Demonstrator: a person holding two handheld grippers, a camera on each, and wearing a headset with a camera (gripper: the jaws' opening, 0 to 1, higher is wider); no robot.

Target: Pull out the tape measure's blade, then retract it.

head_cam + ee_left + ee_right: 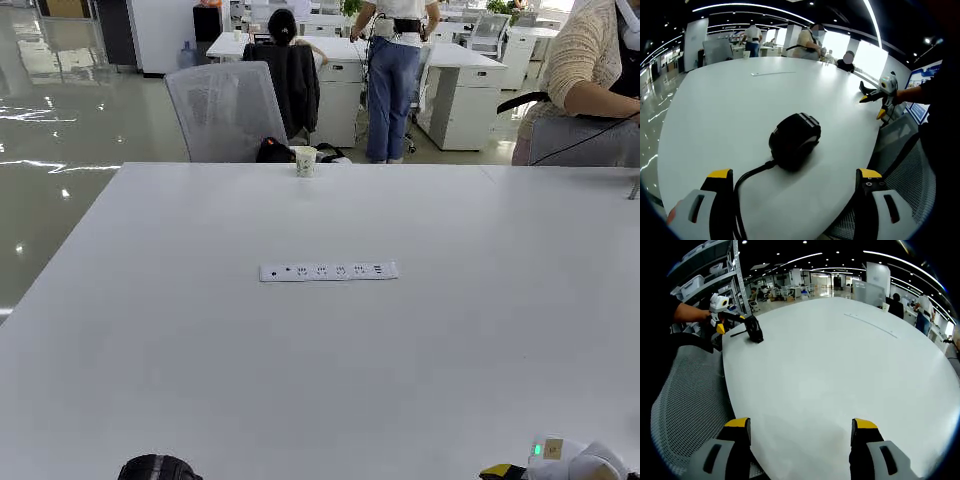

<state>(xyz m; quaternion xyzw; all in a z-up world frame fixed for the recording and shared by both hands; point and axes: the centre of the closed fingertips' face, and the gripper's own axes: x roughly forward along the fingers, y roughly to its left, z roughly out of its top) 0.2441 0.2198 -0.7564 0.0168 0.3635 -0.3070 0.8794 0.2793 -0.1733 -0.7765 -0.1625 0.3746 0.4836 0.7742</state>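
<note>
Tape measure (795, 140) sits at the near left edge of the table (740, 100), just beyond your left gripper (794, 175), whose jaws stand wide apart with nothing between them. Your right gripper (801, 423) is likewise spread and empty, well off to the right. The black case looks hard, rounded and likely slick, so it may skid on the white top; clamp it across its broad sides. Expect the blade to be thin, springy and quick to snap back. Its strap (747, 180) trails toward you
</note>
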